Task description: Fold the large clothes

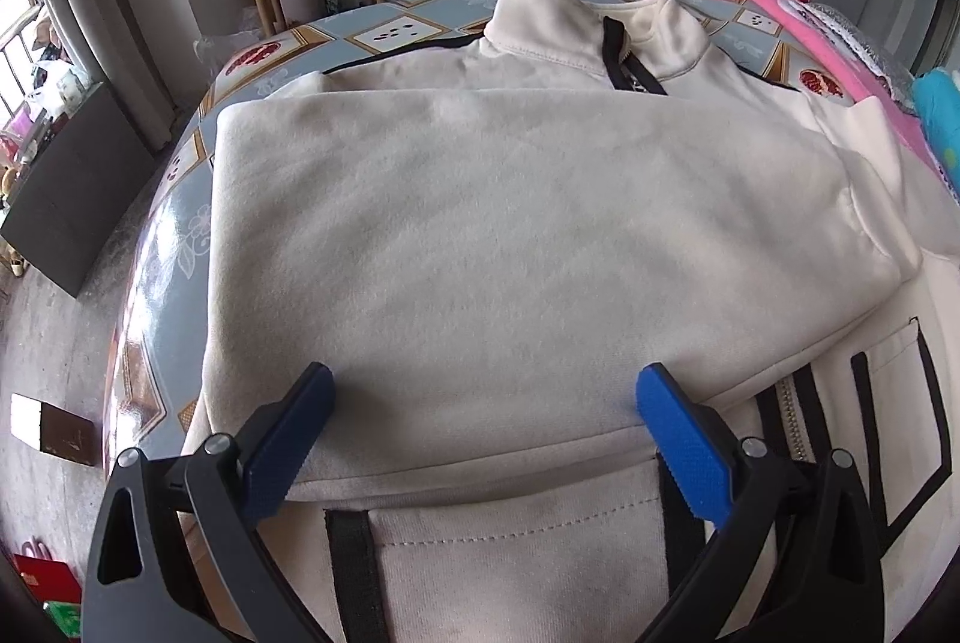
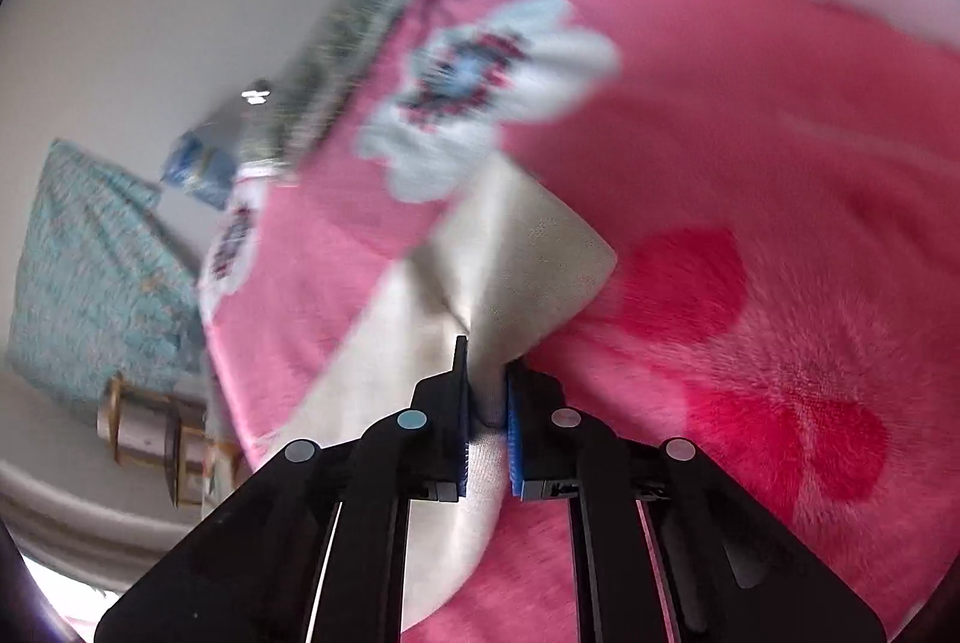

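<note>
Soft, floppy cream jacket (image 1: 516,235) on counter (image 1: 180,223); left gripper (image 1: 486,403) jaws wide, empty; right gripper (image 2: 487,403) jaws pinching sleeve end (image 2: 528,259).

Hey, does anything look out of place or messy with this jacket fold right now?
Mostly tidy. One sleeve lies folded flat across the cream jacket, with the left tongs open over it. The odd bit: the other sleeve end sits off on the pink blanket, pinched in the right tongs.

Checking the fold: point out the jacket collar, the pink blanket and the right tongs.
jacket collar (image 1: 543,28): left wrist view, left flap.
pink blanket (image 2: 750,133): right wrist view, plain pink area.
right tongs (image 2: 487,391): right wrist view, between tips, clamping cream fabric.
</note>
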{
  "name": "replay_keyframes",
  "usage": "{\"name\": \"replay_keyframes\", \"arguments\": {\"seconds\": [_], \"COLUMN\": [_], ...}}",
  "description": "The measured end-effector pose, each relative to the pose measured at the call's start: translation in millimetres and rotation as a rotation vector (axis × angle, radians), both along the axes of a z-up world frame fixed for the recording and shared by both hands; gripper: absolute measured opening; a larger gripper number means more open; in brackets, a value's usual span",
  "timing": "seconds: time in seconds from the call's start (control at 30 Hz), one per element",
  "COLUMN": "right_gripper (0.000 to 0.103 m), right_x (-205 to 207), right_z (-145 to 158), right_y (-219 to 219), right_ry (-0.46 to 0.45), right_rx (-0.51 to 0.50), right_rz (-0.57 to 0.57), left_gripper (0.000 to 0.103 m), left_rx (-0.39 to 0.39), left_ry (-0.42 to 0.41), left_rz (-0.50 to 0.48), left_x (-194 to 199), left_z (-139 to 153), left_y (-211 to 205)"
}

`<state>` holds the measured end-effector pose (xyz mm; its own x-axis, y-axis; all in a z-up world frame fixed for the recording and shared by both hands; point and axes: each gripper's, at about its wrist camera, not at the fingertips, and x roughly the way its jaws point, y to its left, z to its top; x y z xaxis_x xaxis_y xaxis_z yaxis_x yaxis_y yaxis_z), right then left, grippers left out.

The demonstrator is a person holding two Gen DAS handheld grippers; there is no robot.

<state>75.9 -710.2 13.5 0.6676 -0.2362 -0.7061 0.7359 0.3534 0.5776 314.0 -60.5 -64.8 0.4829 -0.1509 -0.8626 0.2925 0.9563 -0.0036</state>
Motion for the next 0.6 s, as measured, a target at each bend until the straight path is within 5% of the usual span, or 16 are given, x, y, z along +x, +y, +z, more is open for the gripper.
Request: {"name": "replay_keyframes", "arguments": {"seconds": [0.4, 0.6], "right_gripper": [0.009, 0.009], "right_x": [56.3, 108.8], "right_z": [168.6, 203.5], "right_y": [142.2, 247.1], "right_ry": [-0.181, -0.255], "right_rx": [-0.312, -0.362], "right_rz": [0.403, 0.649], "left_gripper": [0.099, 0.099], "left_rx": [0.012, -0.018], "left_ry": [0.025, 0.012], "left_rz": [0.009, 0.007], "left_x": [4.1, 0.6], "left_z": [-0.8, 3.8], "left_y": [-1.0, 2.2]}}
